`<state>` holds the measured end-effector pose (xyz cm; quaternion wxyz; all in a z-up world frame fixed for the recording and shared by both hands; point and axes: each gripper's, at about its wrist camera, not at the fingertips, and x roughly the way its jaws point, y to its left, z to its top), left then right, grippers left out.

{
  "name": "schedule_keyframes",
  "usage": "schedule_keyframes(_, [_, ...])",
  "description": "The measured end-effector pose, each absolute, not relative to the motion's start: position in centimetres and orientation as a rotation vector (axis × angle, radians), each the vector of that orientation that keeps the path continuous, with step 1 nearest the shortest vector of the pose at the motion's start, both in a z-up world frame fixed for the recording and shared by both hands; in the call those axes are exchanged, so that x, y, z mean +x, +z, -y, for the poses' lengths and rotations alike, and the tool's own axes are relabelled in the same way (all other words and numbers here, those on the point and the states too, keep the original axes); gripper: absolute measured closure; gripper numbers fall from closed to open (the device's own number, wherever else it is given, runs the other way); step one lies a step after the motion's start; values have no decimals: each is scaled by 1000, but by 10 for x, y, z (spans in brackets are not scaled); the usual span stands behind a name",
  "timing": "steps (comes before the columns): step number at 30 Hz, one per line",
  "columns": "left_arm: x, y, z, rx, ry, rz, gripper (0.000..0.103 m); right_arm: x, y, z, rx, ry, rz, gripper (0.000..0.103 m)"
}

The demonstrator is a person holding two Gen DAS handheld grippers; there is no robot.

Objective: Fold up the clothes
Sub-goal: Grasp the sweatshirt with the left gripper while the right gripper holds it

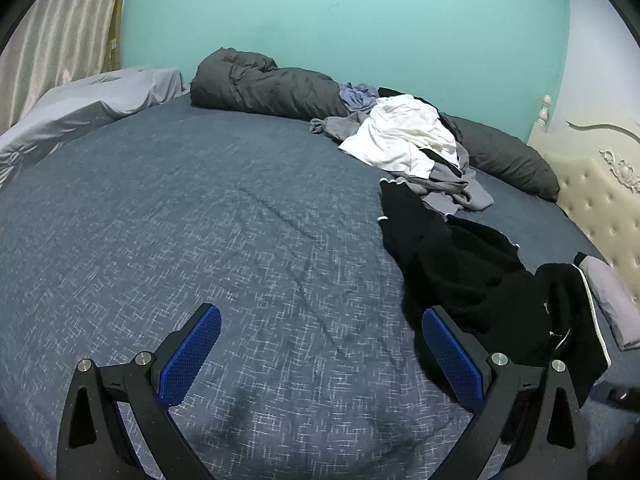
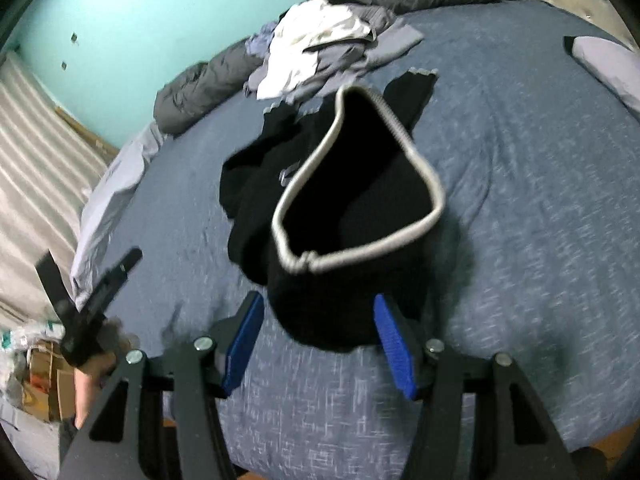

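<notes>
A black garment with white trim (image 1: 472,276) lies crumpled on the blue bedspread (image 1: 200,220), to the right of my left gripper (image 1: 320,320). My left gripper is open and empty above the bare bedspread. In the right wrist view the same black garment (image 2: 348,216) lies bunched with its white-edged opening facing up. My right gripper (image 2: 318,312) is open, and the garment's near end sits between its blue pads (image 2: 394,344) without being clamped. A pile of white and grey clothes (image 1: 408,140) lies further back; it also shows in the right wrist view (image 2: 320,44).
A dark grey rolled duvet (image 1: 264,80) and a dark pillow (image 1: 508,156) lie along the turquoise wall. A light grey pillow (image 1: 80,108) is at the left. A cream tufted headboard (image 1: 600,184) is at the right, with a folded grey item (image 1: 612,300) beside it. My left gripper also shows in the right wrist view (image 2: 92,304).
</notes>
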<state>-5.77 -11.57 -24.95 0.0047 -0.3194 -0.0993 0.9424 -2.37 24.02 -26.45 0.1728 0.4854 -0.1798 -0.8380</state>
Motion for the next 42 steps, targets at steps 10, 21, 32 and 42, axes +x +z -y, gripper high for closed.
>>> schedule_keyframes(10, [-61,-250,115,-998,2933,303,0,-63,-284,-250,1375,-2398,501,96])
schedule_keyframes(21, [-90,-250,83,-961,2807,236,0,-74,-263,-331,1355,-2597,420,102])
schedule_keyframes(32, [-134,-254,14,-998,2567,159,5,-69,-277,-344,1447,-2427,692,90])
schedule_keyframes(42, [-139,-276,-53,-1046,2396,-133,42,-80,-305,-316,1535,-2310,740,48])
